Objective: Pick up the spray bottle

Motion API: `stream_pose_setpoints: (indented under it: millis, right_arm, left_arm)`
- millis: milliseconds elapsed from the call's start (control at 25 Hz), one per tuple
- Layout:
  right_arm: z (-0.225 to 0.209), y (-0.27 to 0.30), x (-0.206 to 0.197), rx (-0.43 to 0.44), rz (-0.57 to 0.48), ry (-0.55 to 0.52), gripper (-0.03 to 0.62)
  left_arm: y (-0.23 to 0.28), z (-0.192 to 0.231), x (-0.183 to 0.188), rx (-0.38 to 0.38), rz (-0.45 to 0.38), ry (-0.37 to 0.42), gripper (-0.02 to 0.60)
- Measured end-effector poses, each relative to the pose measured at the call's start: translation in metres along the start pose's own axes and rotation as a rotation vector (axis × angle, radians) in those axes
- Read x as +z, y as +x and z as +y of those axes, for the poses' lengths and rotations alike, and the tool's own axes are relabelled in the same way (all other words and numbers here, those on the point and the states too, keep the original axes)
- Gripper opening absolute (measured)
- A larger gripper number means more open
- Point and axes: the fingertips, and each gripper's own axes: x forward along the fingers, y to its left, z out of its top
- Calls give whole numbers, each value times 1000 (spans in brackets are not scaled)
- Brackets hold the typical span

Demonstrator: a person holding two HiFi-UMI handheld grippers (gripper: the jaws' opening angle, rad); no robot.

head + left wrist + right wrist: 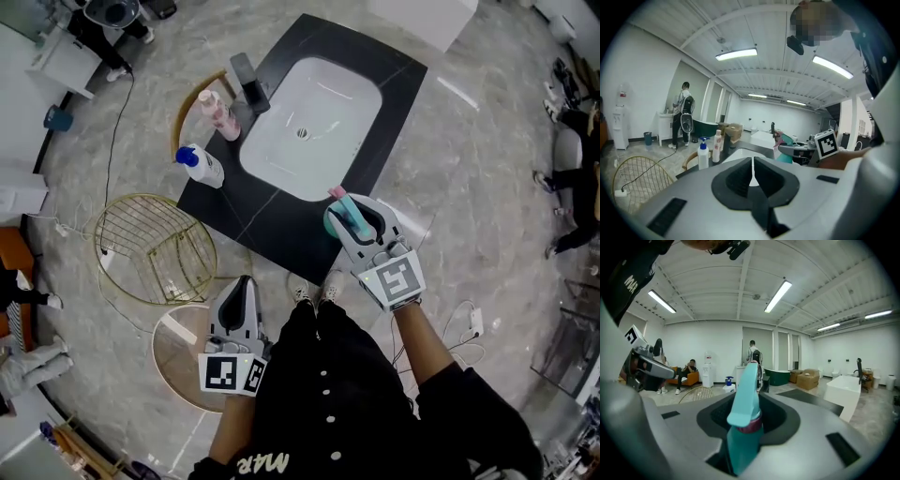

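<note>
- My left gripper (246, 281) sits lower left of the head view, close to my body. Its jaws are pressed together with nothing in them, so it's basically parked out of the way.
- My right gripper (361, 217) is the busy one, clamped on the teal spray bottle (745, 404). In the right gripper view the bottle's neck and pink collar sit right between the jaws, with the trigger head poking up out front.
- Grabbing at the neck makes sense to me: it's the narrow bit, and the head above should stop it slipping down.
- In the head view the bottle is over the near edge of the black counter (281, 225), centre of frame. It looks clear of the surface, so I'd call the pick-up pretty much done.
- Further up is the white sink (361, 89).
- Upper left of that, a blue-capped pump bottle (202, 166) and a pink bottle (217, 114) stand untouched.
</note>
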Motion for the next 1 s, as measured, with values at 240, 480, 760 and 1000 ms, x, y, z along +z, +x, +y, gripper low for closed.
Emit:
stream_pose_setpoints:
  millis: [240, 480, 760, 1000]
  right_arm:
    - [-11, -42, 57, -81, -52, 8, 121]
    - [-25, -83, 83, -202, -44, 8, 121]
    - [-37, -123, 100, -296, -120, 12, 121]
    - [-45, -140, 104, -346, -107, 25, 121]
  left_arm:
    - [15, -10, 46, -38, -81, 27, 21]
    - [29, -19, 80, -85, -161, 54, 21]
    - [38, -27, 104, -122, -204, 85, 21]
    - [44, -41, 108, -160, -213, 98, 21]
